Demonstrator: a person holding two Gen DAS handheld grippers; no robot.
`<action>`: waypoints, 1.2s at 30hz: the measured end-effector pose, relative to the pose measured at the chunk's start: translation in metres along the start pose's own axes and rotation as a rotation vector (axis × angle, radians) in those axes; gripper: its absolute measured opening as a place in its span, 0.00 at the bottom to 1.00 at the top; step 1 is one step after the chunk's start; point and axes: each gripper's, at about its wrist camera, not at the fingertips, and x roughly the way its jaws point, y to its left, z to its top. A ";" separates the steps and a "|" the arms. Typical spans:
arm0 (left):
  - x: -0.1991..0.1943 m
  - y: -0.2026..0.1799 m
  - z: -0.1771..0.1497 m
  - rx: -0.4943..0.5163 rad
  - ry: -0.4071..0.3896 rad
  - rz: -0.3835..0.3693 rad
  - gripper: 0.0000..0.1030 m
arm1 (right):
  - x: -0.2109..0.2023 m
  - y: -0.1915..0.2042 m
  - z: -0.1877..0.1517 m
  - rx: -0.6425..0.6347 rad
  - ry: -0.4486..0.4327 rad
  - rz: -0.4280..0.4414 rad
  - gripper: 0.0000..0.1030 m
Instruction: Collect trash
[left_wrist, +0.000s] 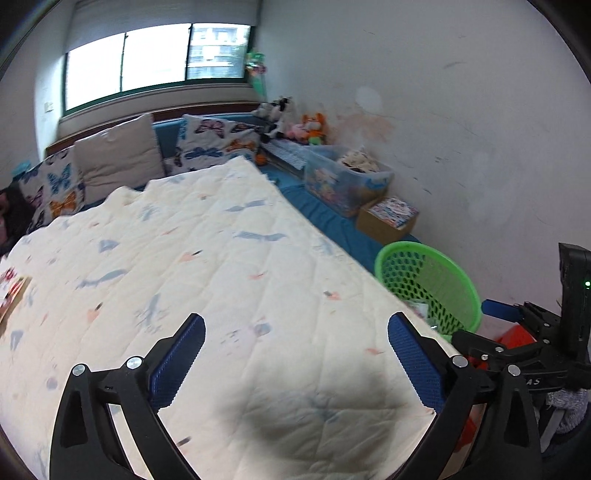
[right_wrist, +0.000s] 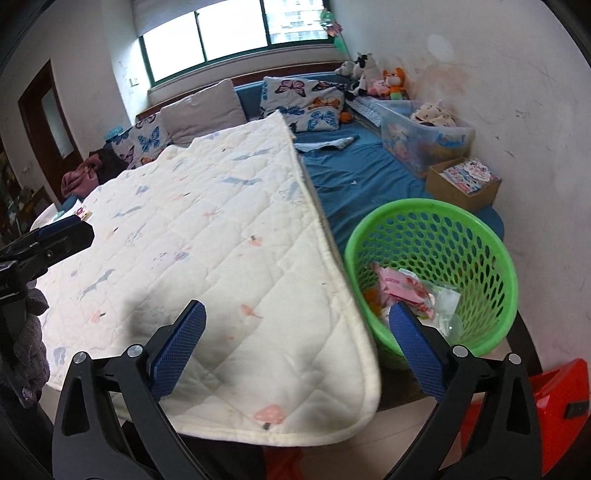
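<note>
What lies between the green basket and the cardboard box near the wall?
Only bare blue sheet separates the green basket from the cardboard box, in the right wrist view.

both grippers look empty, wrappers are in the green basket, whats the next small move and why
Probably swing the left gripper toward the small packet at the quilt's far left edge. Both it and the right gripper stand open and hold nothing, the green basket already holds wrappers, and that packet seems the only loose item left on the quilt, though blur hides what it is.

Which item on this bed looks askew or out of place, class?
The white quilted blanket lies askew: it runs diagonally, leaving the blue sheet bare, and its near corner overhangs the bed edge beside the green perforated plastic basket.
</note>
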 end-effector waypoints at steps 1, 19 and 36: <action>-0.004 0.005 -0.004 -0.013 -0.002 0.016 0.93 | 0.000 0.004 0.000 -0.003 -0.001 -0.001 0.96; -0.059 0.061 -0.044 -0.109 -0.080 0.249 0.93 | 0.001 0.058 -0.004 -0.063 0.003 0.021 0.96; -0.071 0.066 -0.059 -0.156 -0.106 0.302 0.93 | -0.008 0.065 -0.006 -0.066 -0.010 0.025 0.96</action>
